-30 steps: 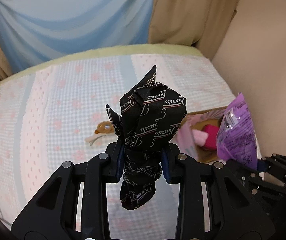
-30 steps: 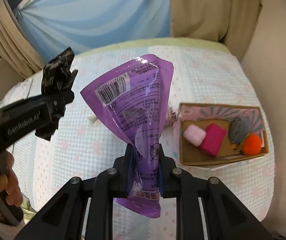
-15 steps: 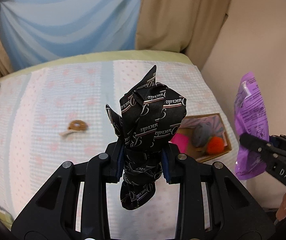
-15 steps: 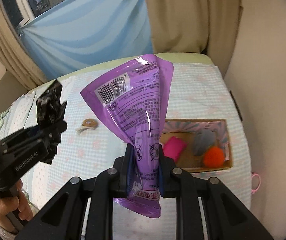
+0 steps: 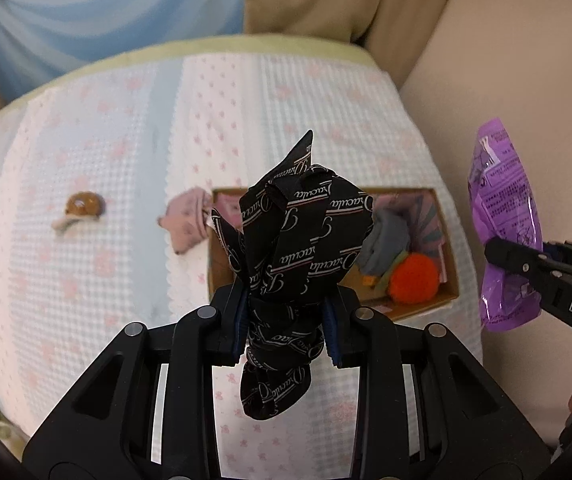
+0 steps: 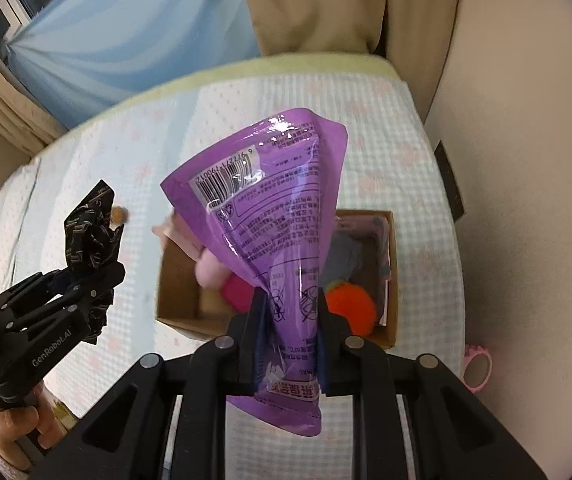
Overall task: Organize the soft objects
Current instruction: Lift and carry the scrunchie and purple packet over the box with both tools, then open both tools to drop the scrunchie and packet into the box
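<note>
My left gripper point(image 5: 286, 320) is shut on a black printed cloth point(image 5: 298, 236) and holds it above the bed, in front of the cardboard box point(image 5: 446, 240). The cloth also shows at the left of the right wrist view point(image 6: 90, 236). My right gripper point(image 6: 288, 312) is shut on a purple plastic pouch point(image 6: 270, 216), held above the box point(image 6: 178, 280). The pouch shows at the right of the left wrist view point(image 5: 506, 216). In the box lie an orange pom-pom point(image 5: 414, 278), a grey soft thing point(image 5: 386, 240) and pink pieces point(image 6: 210, 272), partly hidden.
A checked bedspread point(image 5: 106, 240) covers the bed. A pink cloth point(image 5: 190, 220) lies just left of the box. A small brown toy point(image 5: 82, 208) lies further left. A wall point(image 5: 506, 60) runs along the right. A pink hand mirror point(image 6: 476, 368) lies beside the bed.
Both grippers have risen and tilted down over the bed, still holding their items. The box now sits right behind the held cloth and pouch, and the pink cloth has come into sight.
</note>
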Demonstrator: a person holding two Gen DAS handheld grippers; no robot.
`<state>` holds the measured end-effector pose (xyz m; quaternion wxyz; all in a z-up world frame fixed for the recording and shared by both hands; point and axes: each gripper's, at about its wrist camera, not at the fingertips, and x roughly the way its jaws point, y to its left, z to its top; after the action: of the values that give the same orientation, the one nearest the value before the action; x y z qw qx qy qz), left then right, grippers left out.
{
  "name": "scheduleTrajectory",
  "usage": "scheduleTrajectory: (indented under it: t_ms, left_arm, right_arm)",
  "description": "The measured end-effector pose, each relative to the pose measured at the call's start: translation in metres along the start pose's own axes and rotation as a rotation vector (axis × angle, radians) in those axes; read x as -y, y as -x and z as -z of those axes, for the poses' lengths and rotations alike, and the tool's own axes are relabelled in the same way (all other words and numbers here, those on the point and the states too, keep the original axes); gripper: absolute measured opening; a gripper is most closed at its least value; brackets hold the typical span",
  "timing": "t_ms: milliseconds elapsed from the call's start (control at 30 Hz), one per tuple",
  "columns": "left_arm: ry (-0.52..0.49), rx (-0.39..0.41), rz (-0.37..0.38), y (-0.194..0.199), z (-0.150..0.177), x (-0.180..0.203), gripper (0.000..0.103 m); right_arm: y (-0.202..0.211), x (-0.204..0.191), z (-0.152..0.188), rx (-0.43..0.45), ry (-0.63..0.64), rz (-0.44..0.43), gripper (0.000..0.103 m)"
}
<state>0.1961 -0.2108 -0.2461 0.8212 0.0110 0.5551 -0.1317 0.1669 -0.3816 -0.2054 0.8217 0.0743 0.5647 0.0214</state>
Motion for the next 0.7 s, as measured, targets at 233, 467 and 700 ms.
scheduleTrajectory:
  t_ms: [233, 467, 700]
  left_arm:
    - [-0.041, -0.111, -0.017, -0.057, 0.0, 0.006, 0.027]
    - [-0.081, -0.176, -0.025, -0.09, -0.005, 0.002, 0.027]
    - [-0.115, -0.202, -0.042, -0.104, -0.002, -0.004, 0.103]
  right_arm:
    - [-0.056, 0.014, -0.007, -0.11, 0.042, -0.002, 0.019]
    - [-0.099, 0.022, -0.014, -0.195, -0.001, -0.04, 0.02]
    - [-0.126, 0.033, -0.015, -0.219, -0.095, -0.079, 0.102]
